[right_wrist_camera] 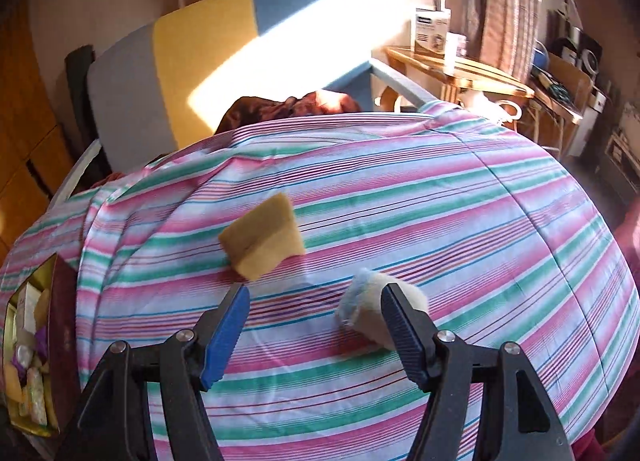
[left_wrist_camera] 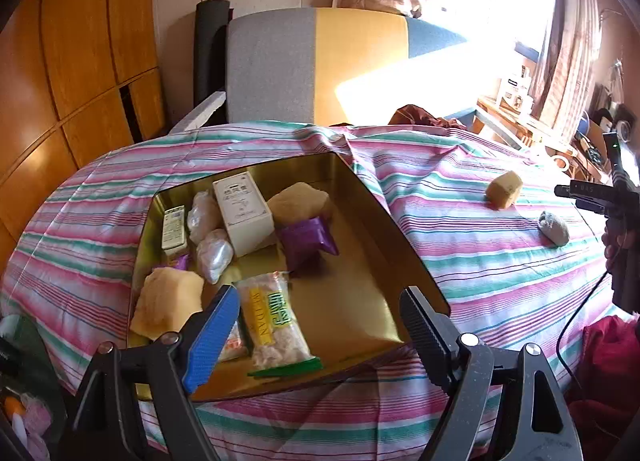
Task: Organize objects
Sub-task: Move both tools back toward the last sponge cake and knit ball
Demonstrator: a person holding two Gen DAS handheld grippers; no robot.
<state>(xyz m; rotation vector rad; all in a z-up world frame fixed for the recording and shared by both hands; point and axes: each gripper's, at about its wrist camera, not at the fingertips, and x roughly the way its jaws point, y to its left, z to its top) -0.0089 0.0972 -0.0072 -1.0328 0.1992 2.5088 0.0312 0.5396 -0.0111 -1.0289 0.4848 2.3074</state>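
Observation:
A gold tin box (left_wrist_camera: pixel 372 213) sits on the striped cloth and holds a white carton (left_wrist_camera: pixel 242 211), yellow sponges (left_wrist_camera: pixel 166 303), a purple packet (left_wrist_camera: pixel 306 239), a snack bag (left_wrist_camera: pixel 274 321) and pearly pouches. My left gripper (left_wrist_camera: pixel 320 325) is open and empty above the box's near edge. On the cloth to the right lie a yellow sponge (left_wrist_camera: pixel 504 189) (right_wrist_camera: pixel 262 241) and a small grey-white plush ball (left_wrist_camera: pixel 554 228) (right_wrist_camera: pixel 368 315). My right gripper (right_wrist_camera: pixel 314 325) is open, just before the sponge, with its right finger against the plush ball.
The striped cloth (right_wrist_camera: pixel 440 221) covers a rounded table. A grey, yellow and blue mattress (left_wrist_camera: pixel 320 61) leans behind it. A wooden wardrobe (left_wrist_camera: pixel 60 61) stands at the left. A cluttered wooden table (right_wrist_camera: pixel 460 69) is by the window. The box shows at the far left of the right wrist view (right_wrist_camera: pixel 28 341).

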